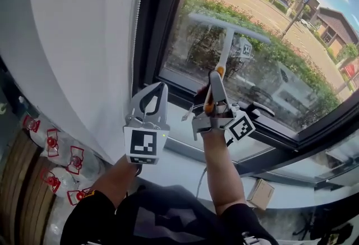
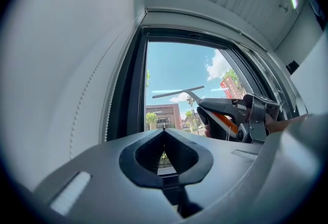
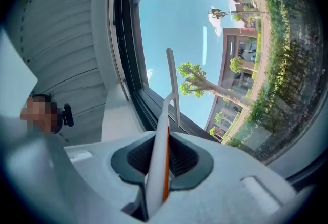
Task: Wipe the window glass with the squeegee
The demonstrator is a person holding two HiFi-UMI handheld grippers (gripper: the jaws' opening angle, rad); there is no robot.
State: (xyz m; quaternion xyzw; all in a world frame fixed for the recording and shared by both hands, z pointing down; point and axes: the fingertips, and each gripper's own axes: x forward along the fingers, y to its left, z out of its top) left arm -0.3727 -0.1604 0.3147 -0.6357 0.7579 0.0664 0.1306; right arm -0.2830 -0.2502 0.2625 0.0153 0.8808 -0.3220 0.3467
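Left gripper (image 1: 161, 88) hangs beside the dark window frame (image 1: 162, 19), jaws pinched together with nothing between them. To its right stands the squeegee (image 1: 225, 42), a pale T-shape with an orange strip along the handle, blade crosswise before the glass (image 1: 280, 64). Right gripper (image 1: 215, 91) is clamped narrowly round its handle.

Left tool (image 1: 161, 89): raised, jaws closed tip to tip, nothing between them.
Right tool (image 1: 215, 78): reaching further forward, jaws clamped on the squeegee (image 1: 226, 42) handle.
Left forearm (image 1: 115, 179): bare, angled up from a black sleeve.
Right forearm (image 1: 220, 168): bare, stretched forward, almost straight.
Spacing: tools side by side, not touching.
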